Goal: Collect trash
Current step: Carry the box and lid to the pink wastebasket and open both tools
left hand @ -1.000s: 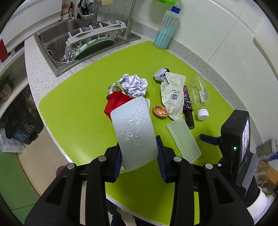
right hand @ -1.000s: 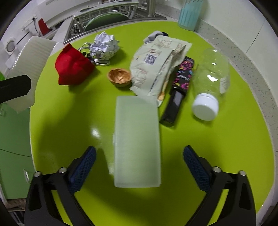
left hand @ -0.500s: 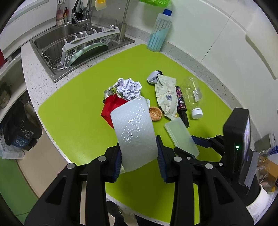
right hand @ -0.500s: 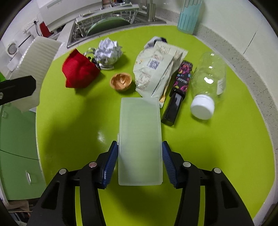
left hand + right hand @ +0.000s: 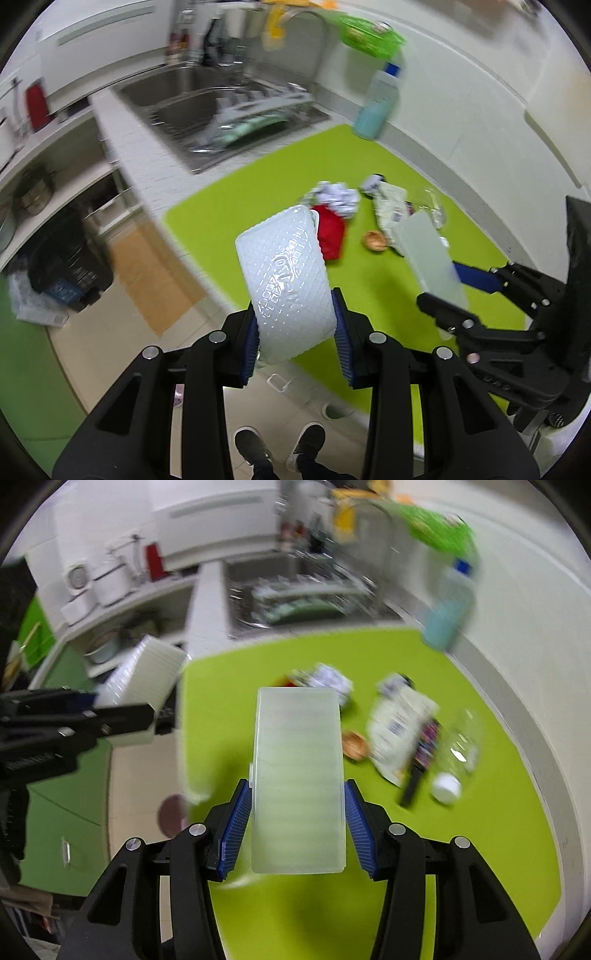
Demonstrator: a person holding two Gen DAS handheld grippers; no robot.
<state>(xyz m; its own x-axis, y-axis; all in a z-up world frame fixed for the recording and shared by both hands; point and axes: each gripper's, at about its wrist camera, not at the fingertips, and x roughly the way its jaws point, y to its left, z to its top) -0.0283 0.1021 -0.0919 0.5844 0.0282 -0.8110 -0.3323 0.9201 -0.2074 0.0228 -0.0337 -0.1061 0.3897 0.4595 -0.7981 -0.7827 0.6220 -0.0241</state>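
My left gripper is shut on a white quilted plastic tray, held up over the counter's front edge. My right gripper is shut on a translucent flat lid, lifted off the green mat; this lid and the right gripper also show at the right of the left wrist view. Left on the mat are a red bag, crumpled paper, a brown shell-like piece, a printed pouch, a dark wrapper and a clear bottle with a white cap.
A steel sink with a dish rack lies behind the mat. A blue-green bottle stands by the wall. A black bin sits on the floor at left. A person's shoes show below.
The right gripper closed on the translucent lid and lifted it off the mat. Both grippers pulled back and up from the counter, so the floor and bin come into view.
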